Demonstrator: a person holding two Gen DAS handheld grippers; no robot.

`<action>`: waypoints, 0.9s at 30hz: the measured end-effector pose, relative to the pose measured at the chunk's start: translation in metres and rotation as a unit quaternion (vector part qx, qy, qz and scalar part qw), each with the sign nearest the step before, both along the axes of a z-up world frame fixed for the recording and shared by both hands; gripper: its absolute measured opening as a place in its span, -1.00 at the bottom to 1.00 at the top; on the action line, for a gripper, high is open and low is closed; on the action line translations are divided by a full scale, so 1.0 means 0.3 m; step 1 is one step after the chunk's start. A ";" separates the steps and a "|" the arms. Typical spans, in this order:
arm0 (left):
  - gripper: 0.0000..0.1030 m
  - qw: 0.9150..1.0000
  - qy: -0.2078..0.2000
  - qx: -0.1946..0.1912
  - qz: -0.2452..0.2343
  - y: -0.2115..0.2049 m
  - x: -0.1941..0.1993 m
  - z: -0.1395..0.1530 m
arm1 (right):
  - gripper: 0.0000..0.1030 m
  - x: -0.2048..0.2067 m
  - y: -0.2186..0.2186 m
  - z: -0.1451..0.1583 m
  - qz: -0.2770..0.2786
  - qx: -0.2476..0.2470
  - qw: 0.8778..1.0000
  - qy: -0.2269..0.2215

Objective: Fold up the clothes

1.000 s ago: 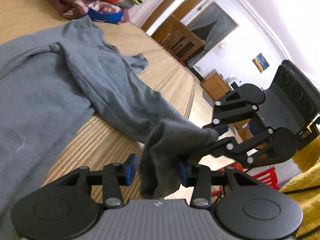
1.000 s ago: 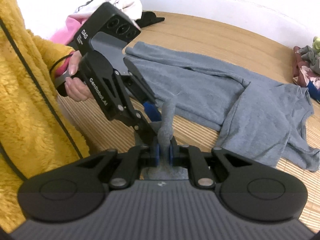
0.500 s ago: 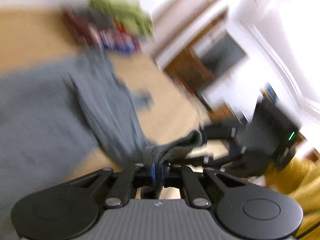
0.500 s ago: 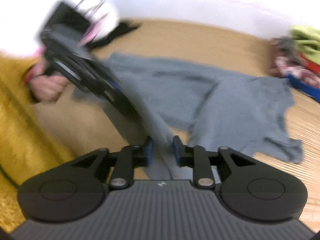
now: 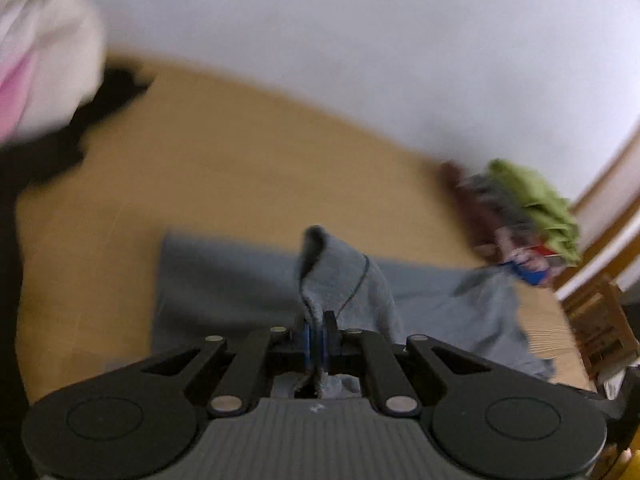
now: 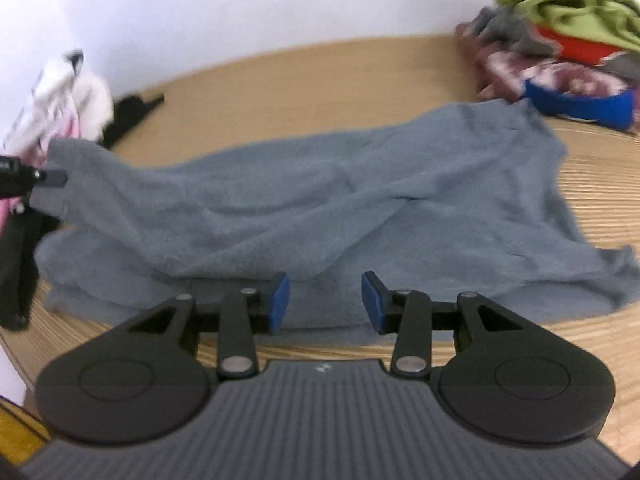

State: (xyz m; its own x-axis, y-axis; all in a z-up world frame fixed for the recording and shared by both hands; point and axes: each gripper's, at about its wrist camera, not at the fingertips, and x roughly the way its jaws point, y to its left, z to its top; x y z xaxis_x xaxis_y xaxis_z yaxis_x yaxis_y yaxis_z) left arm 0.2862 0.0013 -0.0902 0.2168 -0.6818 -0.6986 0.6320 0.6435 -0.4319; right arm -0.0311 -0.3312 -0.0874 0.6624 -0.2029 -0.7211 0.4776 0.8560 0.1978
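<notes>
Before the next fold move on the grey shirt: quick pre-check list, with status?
1. left gripper shut on the grey shirt, fabric pinched between the pads: ok.
2. right gripper clear of cloth; its jaws have just been opening, nothing between them: ok.
3. Shirt lies flat for folding: not ok, bunched with ridges across the middle.
4. Shirt fully on the mat: cannot tell, near edge hidden behind the gripper.
5. Pile of clothes clear of the shirt: cannot tell, they meet at the far corner.
</notes>
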 end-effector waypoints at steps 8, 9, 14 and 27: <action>-0.87 1.000 -0.010 -0.011 -0.009 0.027 -0.008 0.020 | -0.17 0.262 -0.166 0.085 0.106 -0.108 0.988 0.042; -0.87 1.000 -0.015 -0.014 -0.010 0.031 -0.014 0.028 | -0.17 0.305 -0.208 0.085 0.127 -0.121 0.983 0.061; -0.87 0.999 -0.030 -0.024 -0.011 0.006 -0.052 0.078 | -0.17 0.455 -0.376 0.069 0.233 -0.169 0.947 0.147; -0.81 1.000 -0.018 0.004 -0.014 -0.065 -0.117 0.010 | -0.17 0.540 -0.541 -0.023 0.347 -0.086 0.905 0.230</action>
